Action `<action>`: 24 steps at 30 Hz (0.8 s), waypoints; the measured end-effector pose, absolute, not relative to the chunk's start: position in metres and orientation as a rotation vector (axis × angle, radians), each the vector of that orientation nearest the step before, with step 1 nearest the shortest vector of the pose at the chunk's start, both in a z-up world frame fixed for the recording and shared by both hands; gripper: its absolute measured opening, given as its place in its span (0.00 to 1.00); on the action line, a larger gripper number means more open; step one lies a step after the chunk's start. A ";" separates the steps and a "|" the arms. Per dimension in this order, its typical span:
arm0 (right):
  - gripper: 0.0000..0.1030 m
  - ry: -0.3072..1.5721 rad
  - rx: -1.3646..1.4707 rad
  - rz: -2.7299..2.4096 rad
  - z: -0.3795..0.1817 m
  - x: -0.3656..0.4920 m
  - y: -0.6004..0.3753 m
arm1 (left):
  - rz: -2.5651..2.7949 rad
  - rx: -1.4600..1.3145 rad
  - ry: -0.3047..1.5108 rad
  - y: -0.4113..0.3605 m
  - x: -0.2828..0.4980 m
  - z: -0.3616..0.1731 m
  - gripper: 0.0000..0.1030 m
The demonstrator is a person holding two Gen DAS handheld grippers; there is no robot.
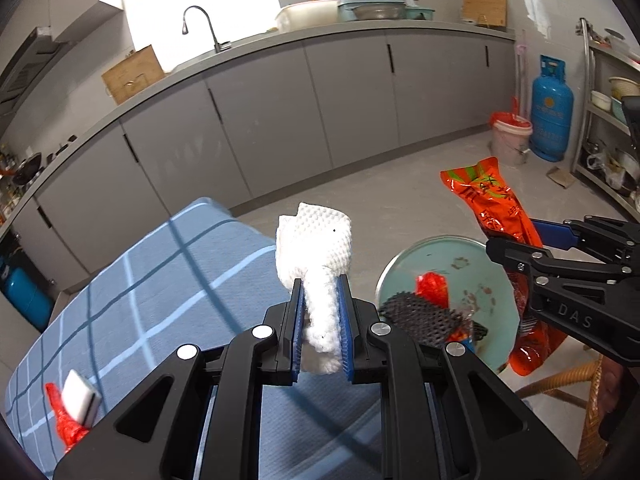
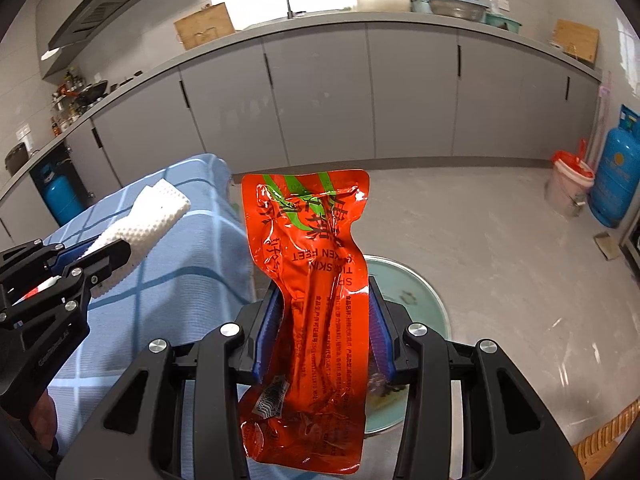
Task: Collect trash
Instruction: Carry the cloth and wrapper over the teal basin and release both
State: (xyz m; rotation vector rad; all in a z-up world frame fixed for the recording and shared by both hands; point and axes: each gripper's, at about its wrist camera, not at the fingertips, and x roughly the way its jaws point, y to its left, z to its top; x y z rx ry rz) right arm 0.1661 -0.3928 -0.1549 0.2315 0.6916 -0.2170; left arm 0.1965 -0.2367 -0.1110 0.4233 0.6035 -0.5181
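Note:
My left gripper (image 1: pixel 322 300) is shut on a crumpled white paper towel (image 1: pixel 320 248), held above the blue checked tablecloth (image 1: pixel 160 280). The towel also shows in the right wrist view (image 2: pixel 156 216). My right gripper (image 2: pixel 324 312) is shut on an orange-red snack wrapper (image 2: pixel 316 280), held upright over a round pale green bin (image 2: pixel 424 300). In the left wrist view the wrapper (image 1: pixel 492 200) and right gripper (image 1: pixel 520 248) hang at the right over the bin (image 1: pixel 448 264), which holds black mesh and red trash (image 1: pixel 430 288).
A small white block (image 1: pixel 82 398) and a red wrapper (image 1: pixel 66 428) lie on the tablecloth at the left. Grey kitchen cabinets (image 1: pixel 280 120) run behind. A blue gas cylinder (image 1: pixel 550 108) and a lined bucket (image 1: pixel 510 136) stand at the right. A wicker chair (image 1: pixel 568 384) sits below right.

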 end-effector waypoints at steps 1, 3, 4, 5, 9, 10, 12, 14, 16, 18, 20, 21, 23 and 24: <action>0.40 0.694 0.233 -0.223 -0.157 0.166 -0.396 | -0.525 0.424 0.606 -0.241 0.197 -0.113 0.16; 0.40 0.704 0.239 -0.235 -0.162 0.166 -0.404 | -0.541 0.420 0.614 -0.248 0.199 -0.116 0.16; 0.40 0.709 0.241 -0.241 -0.165 0.166 -0.407 | -0.552 0.417 0.619 -0.251 0.199 -0.117 0.16; 0.40 0.714 0.242 -0.246 -0.167 0.166 -0.410 | -0.560 0.415 0.622 -0.254 0.199 -0.119 0.16; 0.41 0.741 0.247 -0.258 -0.179 0.170 -0.420 | -0.596 0.413 0.645 -0.269 0.199 -0.129 0.16; 0.41 0.745 0.248 -0.261 -0.181 0.171 -0.422 | -0.603 0.414 0.648 -0.272 0.199 -0.131 0.16; 0.41 0.761 0.259 -0.252 -0.189 0.174 -0.427 | -0.611 0.419 0.652 -0.277 0.199 -0.135 0.25; 0.43 0.762 0.269 -0.257 -0.196 0.177 -0.432 | -0.610 0.421 0.654 -0.280 0.200 -0.139 0.55; 0.47 0.776 0.280 -0.265 -0.202 0.179 -0.436 | -0.590 0.423 0.646 -0.279 0.200 -0.142 0.66; 0.61 0.761 0.295 -0.282 -0.204 0.177 -0.439 | -0.587 0.433 0.659 -0.278 0.202 -0.144 0.71; 0.63 0.756 0.310 -0.286 -0.205 0.176 -0.440 | -0.573 0.426 0.657 -0.272 0.203 -0.142 0.80; 0.63 0.758 0.312 -0.288 -0.206 0.176 -0.440 | -0.569 0.422 0.655 -0.270 0.203 -0.141 0.80; 0.64 0.755 0.314 -0.291 -0.205 0.174 -0.438 | -0.568 0.418 0.656 -0.266 0.204 -0.138 0.80; 0.66 0.753 0.319 -0.288 -0.204 0.173 -0.437 | -0.558 0.418 0.650 -0.262 0.204 -0.136 0.80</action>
